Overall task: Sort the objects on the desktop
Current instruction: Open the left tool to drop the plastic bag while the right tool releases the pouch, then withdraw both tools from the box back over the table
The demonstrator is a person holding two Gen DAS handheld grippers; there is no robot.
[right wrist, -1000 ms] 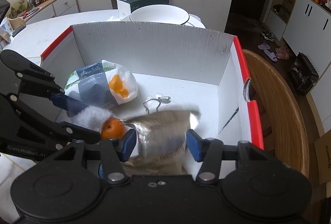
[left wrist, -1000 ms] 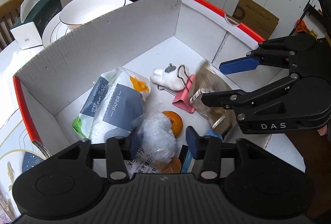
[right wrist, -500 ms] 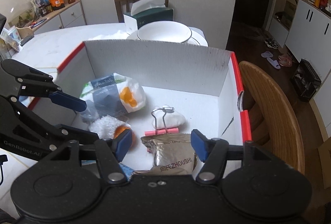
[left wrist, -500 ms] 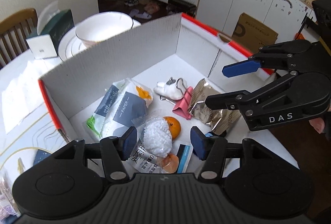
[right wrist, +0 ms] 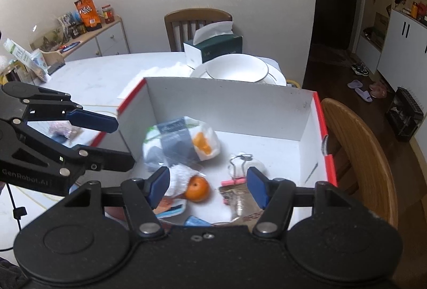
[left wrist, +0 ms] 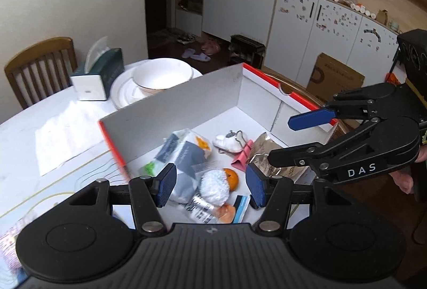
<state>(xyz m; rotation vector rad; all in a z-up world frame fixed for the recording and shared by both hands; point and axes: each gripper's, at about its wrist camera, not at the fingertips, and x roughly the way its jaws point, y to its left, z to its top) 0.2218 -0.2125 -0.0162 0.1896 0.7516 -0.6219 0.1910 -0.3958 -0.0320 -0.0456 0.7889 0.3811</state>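
Both tools hang over the box (right wrist: pixel 321 128), holding nothing: the left tool (left wrist: pixel 210 187) has its jaws apart, and the right tool (right wrist: pixel 208 187) has its jaws opening. The sorted things lie on the box floor; the orange (right wrist: pixel 197 188) lies below the tools, nearer the right one, beside the foil pouch (right wrist: pixel 241 202).

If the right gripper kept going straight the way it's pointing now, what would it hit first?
Probably the orange lying in the box, which sits about centred between the opening fingers of the right gripper; depth is hard to judge.
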